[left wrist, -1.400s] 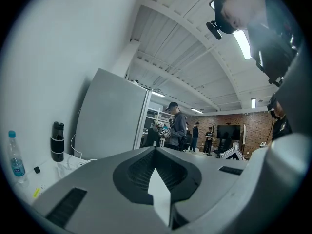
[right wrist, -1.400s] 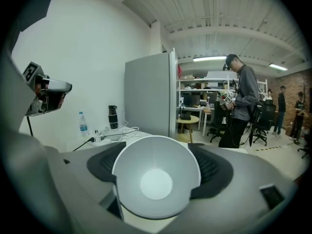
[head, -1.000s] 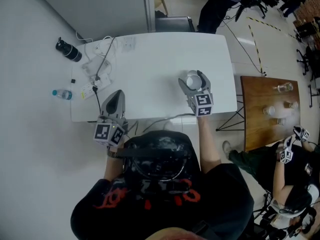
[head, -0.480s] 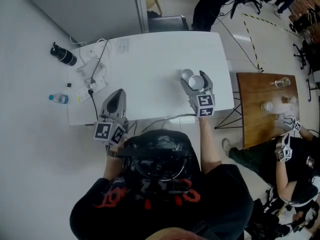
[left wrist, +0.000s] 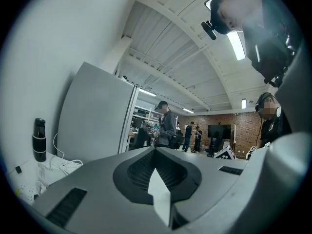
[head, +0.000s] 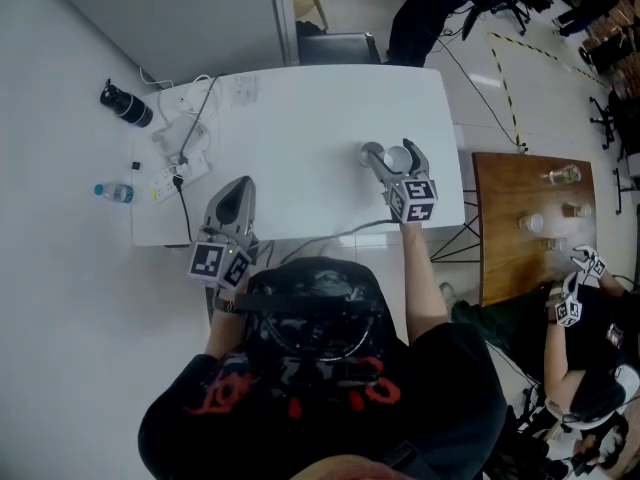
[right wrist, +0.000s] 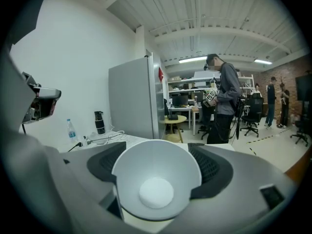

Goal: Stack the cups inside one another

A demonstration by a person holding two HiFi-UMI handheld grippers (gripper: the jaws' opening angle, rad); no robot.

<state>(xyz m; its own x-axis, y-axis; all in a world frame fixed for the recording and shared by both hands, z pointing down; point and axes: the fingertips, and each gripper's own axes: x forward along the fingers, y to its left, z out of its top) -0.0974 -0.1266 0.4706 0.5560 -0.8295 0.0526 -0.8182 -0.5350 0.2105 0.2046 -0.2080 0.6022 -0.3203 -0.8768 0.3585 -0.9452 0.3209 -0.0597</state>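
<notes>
Since a second ago the right gripper (head: 393,154) has carried the cup (right wrist: 156,182) a little toward the table's (head: 300,118) right edge, and it now sits near the front right corner. Its jaws are closed on the cup's sides, and the mouth faces back at its camera. The left gripper (head: 238,184) has stayed by the front edge, jaws together and empty. A wide bare stretch of smooth white table lies between and beyond them. Loose cables (head: 190,133) crowd the far left corner. The cup is plain white, round and tapering to a flat base.
</notes>
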